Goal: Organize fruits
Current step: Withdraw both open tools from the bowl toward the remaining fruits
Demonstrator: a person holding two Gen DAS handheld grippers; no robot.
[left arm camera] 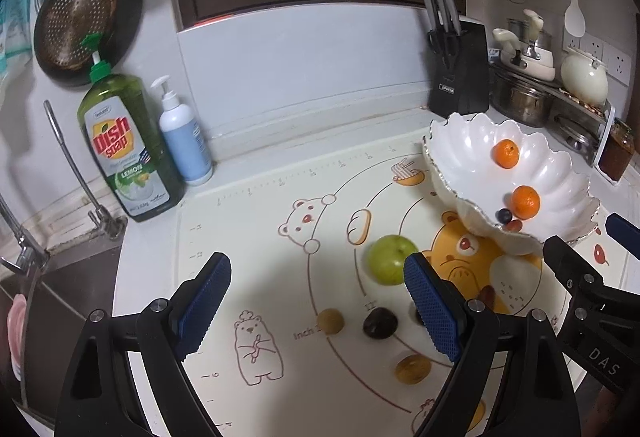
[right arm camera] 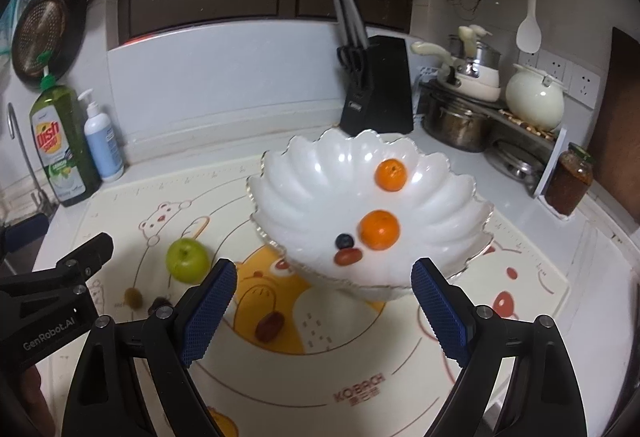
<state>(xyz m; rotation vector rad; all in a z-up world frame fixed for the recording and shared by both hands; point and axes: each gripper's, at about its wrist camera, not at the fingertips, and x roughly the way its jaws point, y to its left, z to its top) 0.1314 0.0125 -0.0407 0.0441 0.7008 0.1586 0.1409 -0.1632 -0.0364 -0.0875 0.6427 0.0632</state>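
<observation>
— Kitchen counter (right arm camera: 500, 173), white, with a cartoon-bear mat (right arm camera: 360, 377) spread over it. What stands along the far wall?

— At the far left a green dish soap bottle (left arm camera: 128, 145) with a white pump bottle (left arm camera: 184, 141) just beside it; a black knife block (right arm camera: 380, 89) behind the mat; steel pots (right arm camera: 460, 121) and a red-filled jar (right arm camera: 568, 179) at the far right.

— And the fruit?

— A scalloped white bowl (right arm camera: 320, 181) sits on the right part of the mat. In it lie two oranges (right arm camera: 379, 230), a blueberry (right arm camera: 344, 241) and a red date (right arm camera: 347, 257), the last three close together near the bowl's front. Left of the bowl, on the mat, a green apple (left arm camera: 390, 257) rests alone. Nearer the viewer lie small pieces: a tan round one (left arm camera: 331, 321), a dark one (left arm camera: 380, 323), another brown one (left arm camera: 413, 369), and a red date on the mat (right arm camera: 270, 325). The small brown ones may be longans or nuts; the view is too blurred to tell.

— The tools?

— The left gripper (left arm camera: 316, 309) hangs over the near left of the mat, jaws spread wide with nothing between them; the apple shows just beyond its right finger. The right gripper (right arm camera: 324, 311) hovers at the bowl's near edge, likewise spread and empty, touching nothing. Each appears at the side of the other's view.
</observation>
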